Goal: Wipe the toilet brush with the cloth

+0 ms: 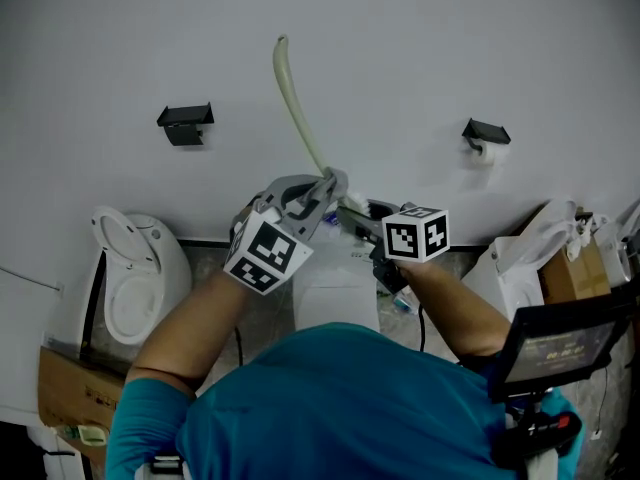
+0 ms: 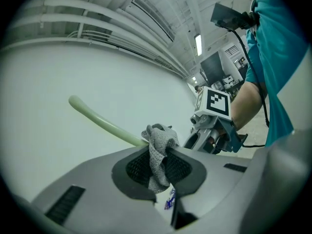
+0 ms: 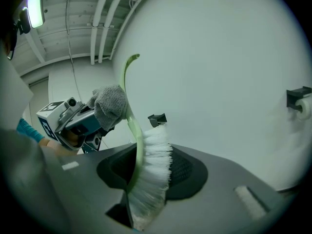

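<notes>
Pale green toilet brush (image 3: 146,162) held up in the air in front of the white wall (image 1: 400,48): white bristle head at the low end, clamped between the fingers (image 3: 187,172) of the right gripper (image 3: 151,174), roughly half closed and squeezing the bristles, curved handle rising up and away toward the wall. Grey knitted cloth (image 2: 160,152) pinched tight in the left gripper (image 2: 158,147), fingers (image 2: 134,167) shut on it, bunched end poking out past the tips and pressed against the handle a little above the bristles, covering that bit of the stem in the right gripper view. Both grippers close together, nearly nose to nose, marker cubes facing up in the head view. Further out, the usual bathroom bits: white toilet (image 1: 135,283) down at the left with a cardboard box (image 1: 75,393) near it, black bracket (image 1: 186,123) on the wall at upper left, toilet paper roll (image 1: 484,150) on a second holder at the right, white bags (image 1: 525,258) below that. Teal shirt (image 1: 340,408) filling the bottom of the head view.
</notes>
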### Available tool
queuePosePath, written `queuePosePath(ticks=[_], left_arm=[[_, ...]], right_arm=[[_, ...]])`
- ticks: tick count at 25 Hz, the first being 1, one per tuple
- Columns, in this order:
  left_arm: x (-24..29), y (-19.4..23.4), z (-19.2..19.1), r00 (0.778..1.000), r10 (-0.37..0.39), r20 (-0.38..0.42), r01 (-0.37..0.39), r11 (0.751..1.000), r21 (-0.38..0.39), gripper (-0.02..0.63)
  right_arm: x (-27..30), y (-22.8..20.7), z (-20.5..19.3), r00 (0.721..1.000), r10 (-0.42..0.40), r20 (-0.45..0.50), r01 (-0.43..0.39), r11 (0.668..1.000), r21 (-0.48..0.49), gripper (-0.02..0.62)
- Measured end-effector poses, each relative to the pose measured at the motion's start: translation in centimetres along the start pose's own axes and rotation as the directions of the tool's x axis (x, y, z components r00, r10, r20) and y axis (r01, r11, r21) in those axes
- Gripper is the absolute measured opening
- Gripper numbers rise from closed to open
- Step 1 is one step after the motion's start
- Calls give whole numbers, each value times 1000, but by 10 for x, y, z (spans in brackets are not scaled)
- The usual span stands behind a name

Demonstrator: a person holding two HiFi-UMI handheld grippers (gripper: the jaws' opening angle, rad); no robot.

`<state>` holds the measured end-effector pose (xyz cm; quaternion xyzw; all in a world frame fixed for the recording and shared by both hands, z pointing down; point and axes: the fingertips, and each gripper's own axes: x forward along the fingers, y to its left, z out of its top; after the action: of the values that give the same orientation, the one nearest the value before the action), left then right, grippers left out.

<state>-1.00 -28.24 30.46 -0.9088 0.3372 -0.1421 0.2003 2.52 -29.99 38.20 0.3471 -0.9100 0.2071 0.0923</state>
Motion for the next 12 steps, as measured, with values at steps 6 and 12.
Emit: queuePosePath(ticks=[6,12], left_arm=[[-5,8,5,1000,10,30,-9,999,-44,40],[-12,20,12,998,36,58,-31,997,-78,40]], right_arm=[[0,2,-1,1000,-10,1,10,999,-33,152],[-2,2,-2,1000,-18,4,18,997,-69,152]])
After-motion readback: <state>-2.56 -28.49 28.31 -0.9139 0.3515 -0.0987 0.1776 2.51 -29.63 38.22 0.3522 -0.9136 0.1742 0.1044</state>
